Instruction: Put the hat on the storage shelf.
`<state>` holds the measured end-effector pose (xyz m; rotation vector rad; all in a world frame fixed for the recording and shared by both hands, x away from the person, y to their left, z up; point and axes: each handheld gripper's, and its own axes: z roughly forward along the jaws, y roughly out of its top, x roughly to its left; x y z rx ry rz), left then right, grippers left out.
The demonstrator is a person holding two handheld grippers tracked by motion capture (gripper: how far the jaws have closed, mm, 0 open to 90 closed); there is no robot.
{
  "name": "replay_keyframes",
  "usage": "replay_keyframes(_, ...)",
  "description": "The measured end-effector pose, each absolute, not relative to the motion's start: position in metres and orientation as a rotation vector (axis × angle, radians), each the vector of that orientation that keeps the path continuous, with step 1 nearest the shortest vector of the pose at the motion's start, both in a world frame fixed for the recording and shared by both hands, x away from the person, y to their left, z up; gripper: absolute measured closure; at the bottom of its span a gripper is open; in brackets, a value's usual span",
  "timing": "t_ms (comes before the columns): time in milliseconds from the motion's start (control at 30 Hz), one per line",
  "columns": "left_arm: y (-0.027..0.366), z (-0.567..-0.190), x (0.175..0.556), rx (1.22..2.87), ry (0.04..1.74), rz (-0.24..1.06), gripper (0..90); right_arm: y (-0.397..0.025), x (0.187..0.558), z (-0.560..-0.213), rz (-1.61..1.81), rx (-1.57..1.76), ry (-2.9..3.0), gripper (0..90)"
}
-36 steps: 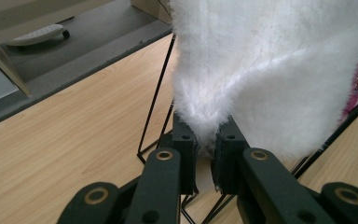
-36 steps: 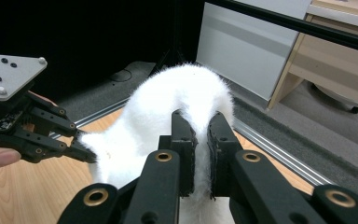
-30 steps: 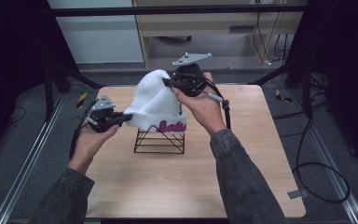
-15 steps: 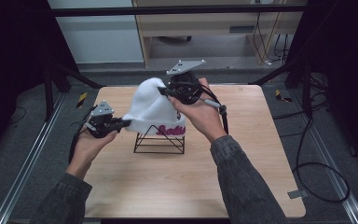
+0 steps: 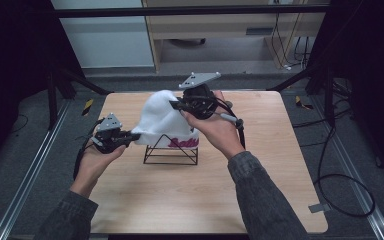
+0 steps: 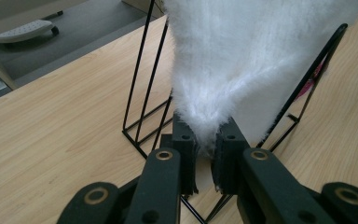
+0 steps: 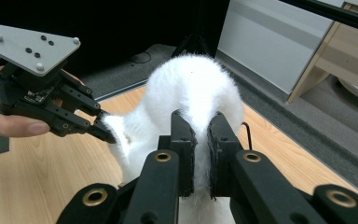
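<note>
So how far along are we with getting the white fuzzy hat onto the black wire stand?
Done: both grippers have a grip on the fluffy white knit hat, the left gripper pinching its edge and the right gripper clamped on its crown. In hand: the hat is draped over the top of the black wire stand on the light wooden table. Left: probably settling it on the stand and releasing both grippers.

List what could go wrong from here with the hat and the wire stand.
1. The white hat drapes over the black wire stand, so a pull might snag the knit or drag the light stand across the table.
2. The left gripper pinches only a small fold at the hat's edge; it could slip out.
3. The right gripper also holds a thin fold, so opposing pulls may stretch the fabric.
</note>
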<state>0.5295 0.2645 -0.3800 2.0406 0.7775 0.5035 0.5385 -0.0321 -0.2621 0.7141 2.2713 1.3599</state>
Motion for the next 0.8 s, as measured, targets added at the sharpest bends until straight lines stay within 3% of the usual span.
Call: replay_keyframes(800, 0.265, -0.418, 0.535, 2.122, 0.792, 0.437, 80.9, -0.023, 0.54, -0.298, 1.257, 0.763, 2.369, 82.9)
